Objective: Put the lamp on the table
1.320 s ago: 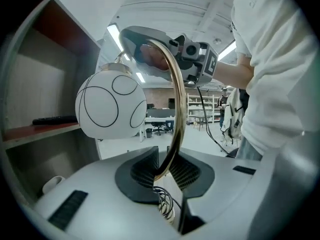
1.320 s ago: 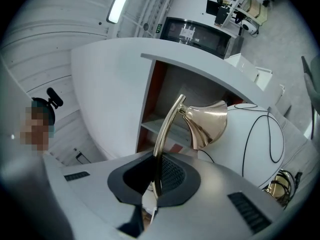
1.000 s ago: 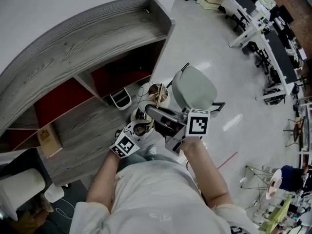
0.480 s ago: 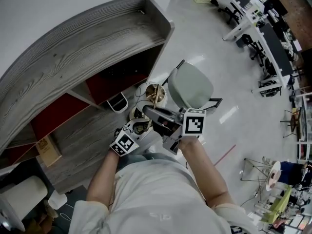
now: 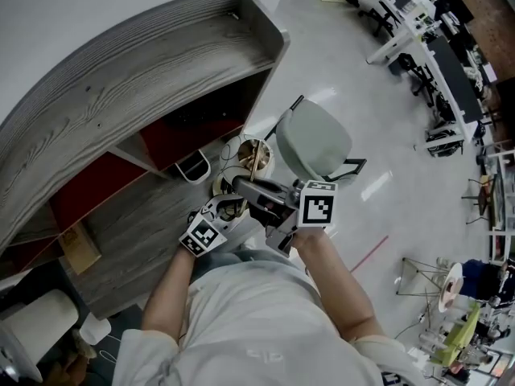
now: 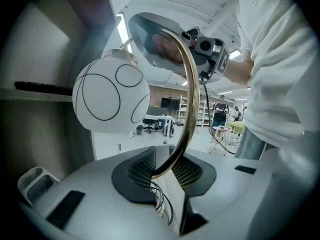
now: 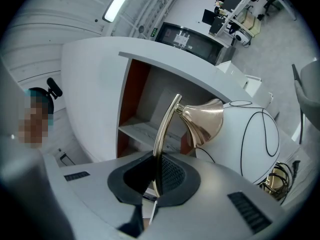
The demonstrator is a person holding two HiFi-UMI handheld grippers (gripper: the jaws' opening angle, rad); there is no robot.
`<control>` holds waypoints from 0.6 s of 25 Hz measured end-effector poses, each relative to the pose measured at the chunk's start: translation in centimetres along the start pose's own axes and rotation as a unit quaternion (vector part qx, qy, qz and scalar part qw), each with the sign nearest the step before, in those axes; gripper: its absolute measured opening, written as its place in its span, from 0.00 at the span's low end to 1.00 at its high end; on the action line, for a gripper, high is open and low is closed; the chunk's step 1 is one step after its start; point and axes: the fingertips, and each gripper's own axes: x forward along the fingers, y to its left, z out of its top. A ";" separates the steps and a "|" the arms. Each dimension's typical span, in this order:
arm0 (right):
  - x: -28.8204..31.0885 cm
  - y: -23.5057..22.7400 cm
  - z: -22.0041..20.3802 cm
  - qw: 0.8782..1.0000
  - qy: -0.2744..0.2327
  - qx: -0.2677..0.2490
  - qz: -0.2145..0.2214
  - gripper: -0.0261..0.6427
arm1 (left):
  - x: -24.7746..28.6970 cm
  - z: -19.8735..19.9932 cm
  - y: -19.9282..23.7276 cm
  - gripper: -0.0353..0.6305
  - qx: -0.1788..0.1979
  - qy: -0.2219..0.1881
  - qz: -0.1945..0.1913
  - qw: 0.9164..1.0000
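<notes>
The head view alone gives the layout: a person stands over a pale floor [image 5: 338, 39] with both forearms forward, the left gripper [image 5: 228, 208] and the right gripper [image 5: 245, 187] meeting just in front of the body; between them the lamp [image 5: 254, 156] hangs in the air, near the open front of a grey wood-grain shelf unit [image 5: 145, 63] with red back panels, and just beside a grey-green chair [image 5: 314, 139]; from so high up the lamp is little more than a glint of brass and a white ring.

The gripper views supply the detail; in the left gripper view the jaws are clamped on the lower end of a curved brass stem [image 6: 188, 99], which arcs up and over, with the white globe shade [image 6: 111, 97] at its left, drawn over with thin black lines and circles; the other gripper shows at the top of the arc, gripping the same stem.

The right gripper view shows its jaws clenched on a straighter run of that stem; a trumpet-shaped brass fitting [image 7: 205, 123] joins stem to globe, the shelf unit rises behind, and a coil of cable [image 7: 278, 177] lies at the lower right, which the left gripper view does not show.
</notes>
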 end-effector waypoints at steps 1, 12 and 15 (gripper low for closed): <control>0.0 0.1 -0.1 1.000 0.001 -0.001 0.000 0.08 | 0.0 0.0 0.0 0.19 -0.003 0.000 0.002 1.000; -0.7 0.4 -0.7 1.000 -0.014 -0.017 -0.010 0.08 | 0.1 -0.1 -0.1 0.24 -0.067 -0.012 0.029 0.997; -0.7 0.4 -0.6 0.999 -0.018 -0.030 -0.015 0.09 | 0.0 0.0 -0.2 0.30 -0.083 -0.015 0.036 0.996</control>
